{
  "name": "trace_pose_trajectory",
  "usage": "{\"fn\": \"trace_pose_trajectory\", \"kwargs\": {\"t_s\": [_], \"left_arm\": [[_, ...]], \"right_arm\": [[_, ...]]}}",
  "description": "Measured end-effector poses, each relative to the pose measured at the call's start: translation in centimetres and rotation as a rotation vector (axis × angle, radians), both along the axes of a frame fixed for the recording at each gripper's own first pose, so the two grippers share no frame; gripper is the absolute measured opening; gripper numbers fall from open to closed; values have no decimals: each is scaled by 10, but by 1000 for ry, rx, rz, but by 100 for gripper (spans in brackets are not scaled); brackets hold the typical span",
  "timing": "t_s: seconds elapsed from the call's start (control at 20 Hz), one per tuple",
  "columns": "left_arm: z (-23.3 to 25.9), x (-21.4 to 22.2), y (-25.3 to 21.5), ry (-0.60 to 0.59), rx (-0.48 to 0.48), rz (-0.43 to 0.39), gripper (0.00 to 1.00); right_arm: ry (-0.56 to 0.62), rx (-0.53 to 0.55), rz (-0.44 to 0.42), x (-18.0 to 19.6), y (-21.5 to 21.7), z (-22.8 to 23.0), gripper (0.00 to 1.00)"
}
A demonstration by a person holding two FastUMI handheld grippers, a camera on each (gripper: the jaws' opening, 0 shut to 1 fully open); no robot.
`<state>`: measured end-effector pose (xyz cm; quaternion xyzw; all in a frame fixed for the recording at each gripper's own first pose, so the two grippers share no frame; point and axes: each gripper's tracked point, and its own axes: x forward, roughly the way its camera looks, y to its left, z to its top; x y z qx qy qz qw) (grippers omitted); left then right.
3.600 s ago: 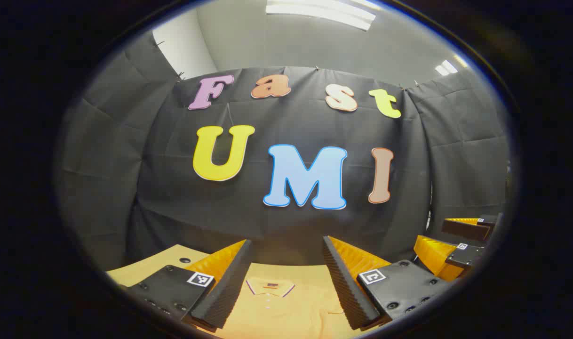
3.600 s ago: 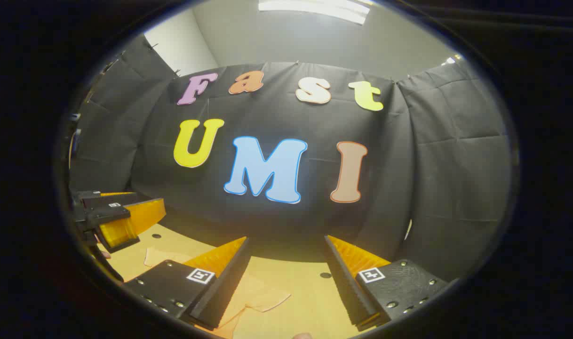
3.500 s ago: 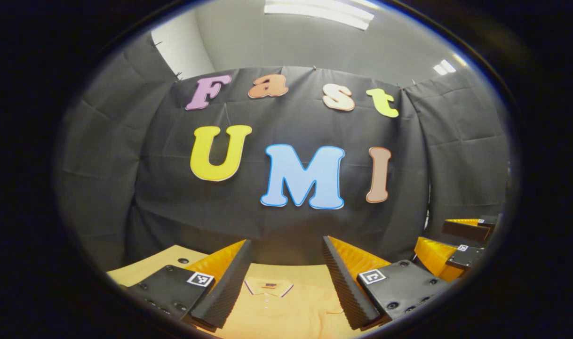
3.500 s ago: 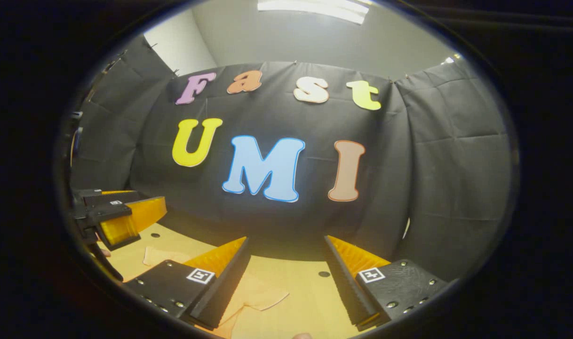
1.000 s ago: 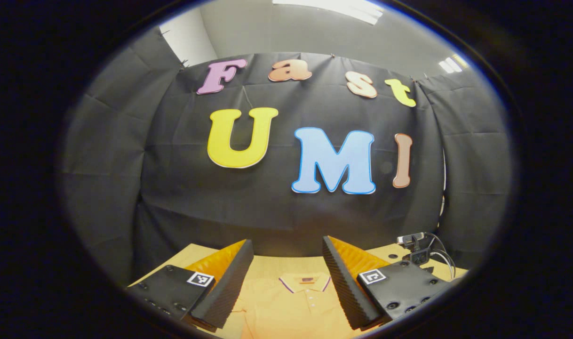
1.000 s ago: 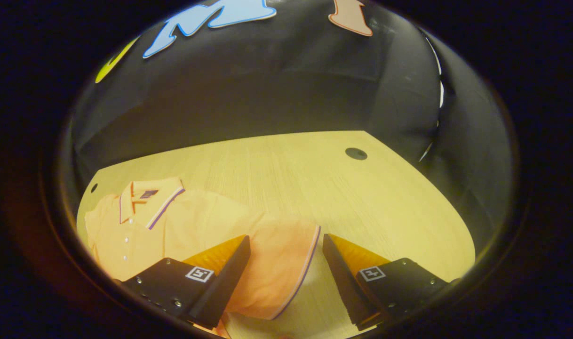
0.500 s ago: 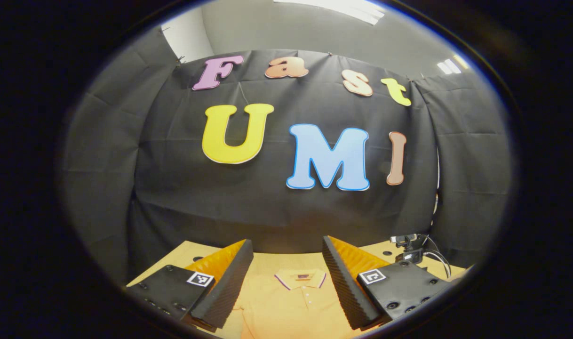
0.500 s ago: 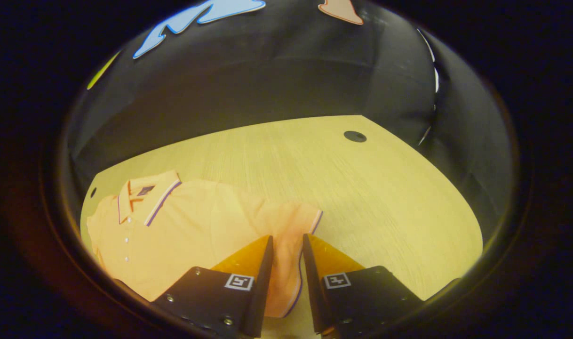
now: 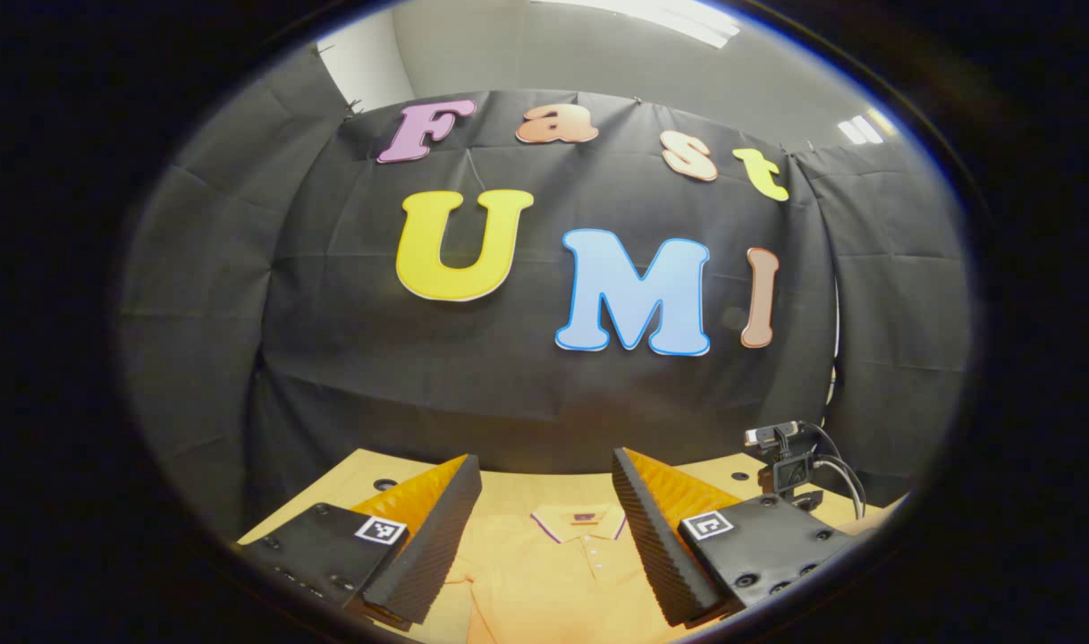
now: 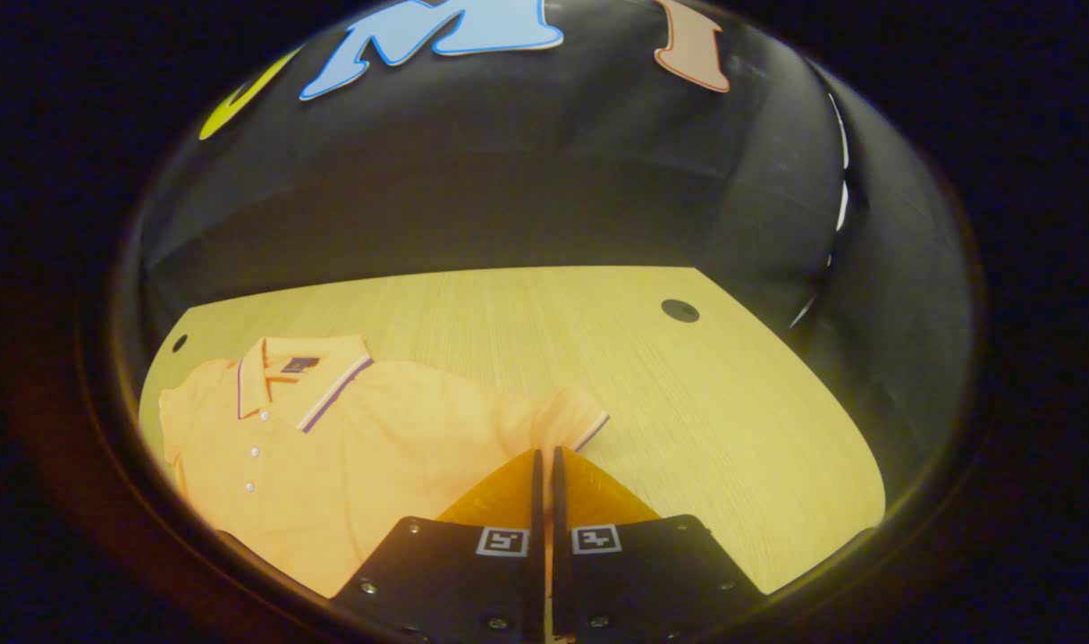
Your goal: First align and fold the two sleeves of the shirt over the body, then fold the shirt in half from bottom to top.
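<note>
Orange shirt (image 10: pixel 366 438) x1, sleeve (image 10: pixel 562 419) pinched.

Wooden table (image 10: pixel 527 331) bears an apparently flat shirt (image 10: pixel 375 438).

Bare table (image 10: pixel 652 385) lies open ahead and right of the right gripper (image 10: pixel 544 465); a small webcam (image 9: pixel 781 452) stands right of the left gripper (image 9: pixel 544 528).

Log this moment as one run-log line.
stage: first sleeve fold | right gripper: shut on sleeve | left gripper: open above shirt | table
</note>
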<state>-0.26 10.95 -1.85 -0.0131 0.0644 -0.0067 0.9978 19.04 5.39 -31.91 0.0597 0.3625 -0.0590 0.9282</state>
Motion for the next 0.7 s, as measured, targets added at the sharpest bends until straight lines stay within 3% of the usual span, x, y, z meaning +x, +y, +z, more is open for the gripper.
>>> {"fn": "trace_pose_trajectory", "kwargs": {"t_s": [0.3, 0.7], "left_arm": [[-7, -5, 8, 10, -17, 10, 96], [-17, -3, 26, 29, -2, 5, 96]], "right_arm": [[-74, -80, 166, -4, 38, 40, 4], [-84, -86, 265, -9, 95, 50, 3]]}}
